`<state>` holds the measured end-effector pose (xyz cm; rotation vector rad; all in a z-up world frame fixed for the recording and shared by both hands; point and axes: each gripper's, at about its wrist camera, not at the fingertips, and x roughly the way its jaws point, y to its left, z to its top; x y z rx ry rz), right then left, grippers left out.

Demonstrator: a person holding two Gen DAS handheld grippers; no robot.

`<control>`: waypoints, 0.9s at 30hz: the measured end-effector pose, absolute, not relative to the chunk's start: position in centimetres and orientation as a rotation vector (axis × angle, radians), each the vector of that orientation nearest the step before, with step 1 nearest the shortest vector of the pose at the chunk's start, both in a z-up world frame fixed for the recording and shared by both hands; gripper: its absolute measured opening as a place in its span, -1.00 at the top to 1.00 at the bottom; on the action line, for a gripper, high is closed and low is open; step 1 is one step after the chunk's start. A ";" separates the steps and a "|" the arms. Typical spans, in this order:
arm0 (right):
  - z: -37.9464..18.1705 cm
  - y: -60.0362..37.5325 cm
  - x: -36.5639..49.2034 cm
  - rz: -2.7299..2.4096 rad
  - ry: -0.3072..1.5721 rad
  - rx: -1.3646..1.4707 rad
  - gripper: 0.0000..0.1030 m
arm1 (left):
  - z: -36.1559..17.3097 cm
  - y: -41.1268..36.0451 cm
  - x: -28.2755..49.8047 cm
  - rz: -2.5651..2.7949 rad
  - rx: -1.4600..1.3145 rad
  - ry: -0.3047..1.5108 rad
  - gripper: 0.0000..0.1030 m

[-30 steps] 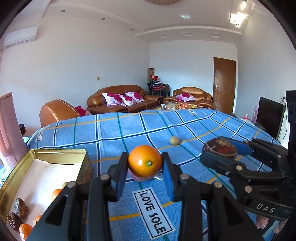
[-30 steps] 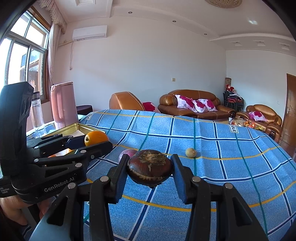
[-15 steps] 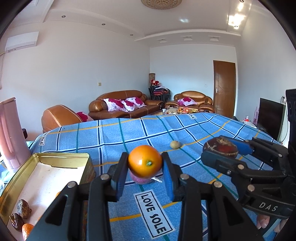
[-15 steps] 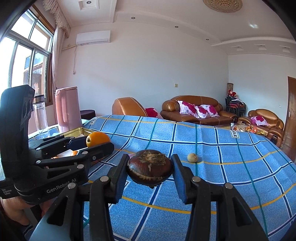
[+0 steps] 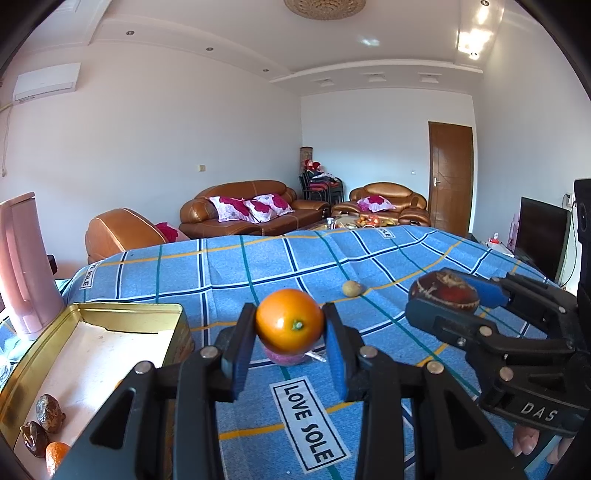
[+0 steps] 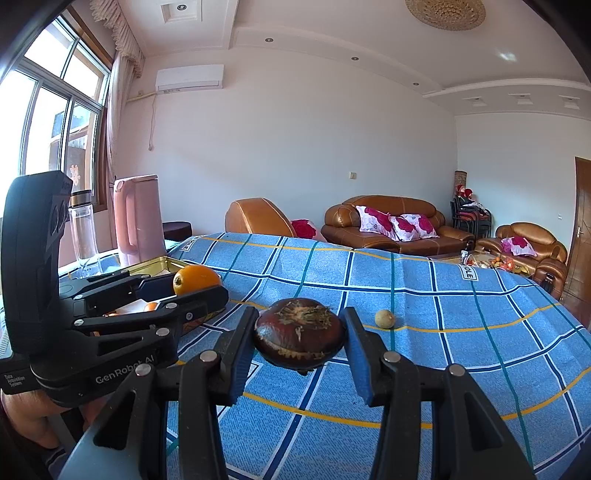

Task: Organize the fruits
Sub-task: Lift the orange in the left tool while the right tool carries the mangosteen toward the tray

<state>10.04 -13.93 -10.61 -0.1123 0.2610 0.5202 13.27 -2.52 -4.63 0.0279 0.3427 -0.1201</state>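
Both views are bright and evenly lit by daylight. In the right wrist view the window [image 6: 55, 122], up and to the left of the fingers [image 6: 356, 354], is blown out to near white. Recessed ceiling lights [image 5: 476, 22] glare high to the right of the fingers in the left wrist view. Shadows are soft: a faint one lies under the small pale fruit [image 6: 385, 318] on the blue checked cloth [image 6: 461, 332]. Fisheye distortion bends walls and cloth lines, and black vignetting fills the corners. Focus is sharp on near parts; the far sofa [image 5: 243, 210] looks slightly soft.
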 end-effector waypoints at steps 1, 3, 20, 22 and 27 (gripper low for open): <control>-10.6 -13.9 10.0 0.521 0.261 -0.112 0.08 | -4.6 -2.5 13.2 -0.119 0.027 0.342 0.28; -10.6 -13.9 10.1 0.521 0.263 -0.112 0.08 | -4.6 -2.5 13.2 -0.112 0.028 0.342 0.28; -10.7 -12.9 10.5 0.524 0.293 -0.137 0.08 | -4.8 -1.2 12.9 -0.065 0.000 0.365 0.28; -10.8 -12.7 10.5 0.533 0.300 -0.132 0.08 | -4.8 -0.9 12.8 -0.061 -0.006 0.370 0.28; -10.9 -11.7 10.3 0.547 0.309 -0.151 0.08 | -4.9 0.0 12.4 -0.052 -0.024 0.384 0.28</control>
